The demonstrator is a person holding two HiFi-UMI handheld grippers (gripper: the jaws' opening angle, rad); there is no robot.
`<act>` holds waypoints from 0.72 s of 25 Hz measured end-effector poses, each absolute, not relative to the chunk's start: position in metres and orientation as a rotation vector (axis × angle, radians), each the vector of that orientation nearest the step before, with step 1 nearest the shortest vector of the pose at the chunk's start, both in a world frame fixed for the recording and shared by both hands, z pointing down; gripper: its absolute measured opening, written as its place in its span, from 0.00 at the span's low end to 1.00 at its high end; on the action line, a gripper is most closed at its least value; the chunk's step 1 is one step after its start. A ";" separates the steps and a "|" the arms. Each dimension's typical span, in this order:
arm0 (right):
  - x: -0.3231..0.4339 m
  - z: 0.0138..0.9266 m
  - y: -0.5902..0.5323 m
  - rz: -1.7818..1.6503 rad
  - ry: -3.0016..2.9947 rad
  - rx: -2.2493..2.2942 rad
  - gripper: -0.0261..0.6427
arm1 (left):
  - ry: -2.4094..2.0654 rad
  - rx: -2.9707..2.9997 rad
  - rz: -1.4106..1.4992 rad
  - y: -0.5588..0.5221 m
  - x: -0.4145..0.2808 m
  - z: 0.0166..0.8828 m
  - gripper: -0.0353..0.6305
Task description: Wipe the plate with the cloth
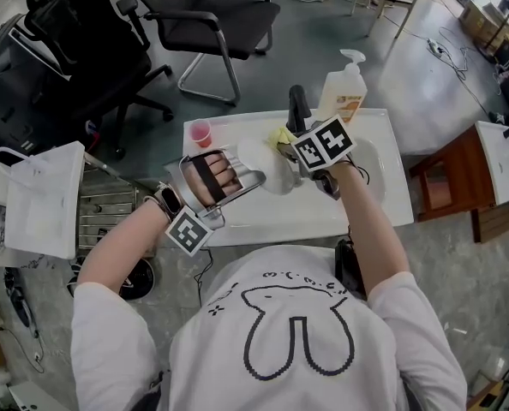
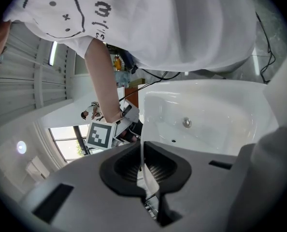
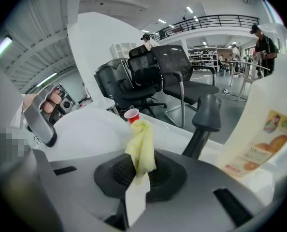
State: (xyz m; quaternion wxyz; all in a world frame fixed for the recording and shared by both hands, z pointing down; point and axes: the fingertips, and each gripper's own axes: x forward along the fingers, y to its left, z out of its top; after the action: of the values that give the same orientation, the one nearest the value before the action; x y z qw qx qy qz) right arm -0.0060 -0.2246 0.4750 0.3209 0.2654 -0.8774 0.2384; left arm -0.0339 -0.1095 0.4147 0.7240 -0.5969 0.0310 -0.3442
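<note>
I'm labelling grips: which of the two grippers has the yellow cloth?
The right gripper, its jaws shut on the yellow cloth; the left gripper instead pinches the rim of the white plate.

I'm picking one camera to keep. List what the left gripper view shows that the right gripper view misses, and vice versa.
Only the left gripper view: the white sink basin with its drain, the left gripper shut on the round white plate. Only the right gripper view: the yellow cloth pinched in the right gripper, the small red cup, the black tap. Both: that plate and both grippers.
</note>
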 end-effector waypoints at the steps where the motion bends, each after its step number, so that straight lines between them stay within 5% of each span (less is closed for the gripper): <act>1: -0.004 0.477 -0.222 0.631 -2.293 0.697 0.11 | 0.071 -1.323 -0.762 -0.110 -0.035 0.415 0.09; 18: 0.033 0.491 -0.211 0.740 -2.374 1.132 0.11 | 0.502 -1.755 -0.907 -0.160 -0.068 0.424 0.09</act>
State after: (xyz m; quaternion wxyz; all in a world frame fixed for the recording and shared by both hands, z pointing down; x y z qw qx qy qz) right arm 0.0330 -0.2109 0.4914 0.2034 0.4056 -0.8508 0.2651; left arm -0.0685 -0.1599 0.4238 0.5241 -0.7333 0.2099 -0.3788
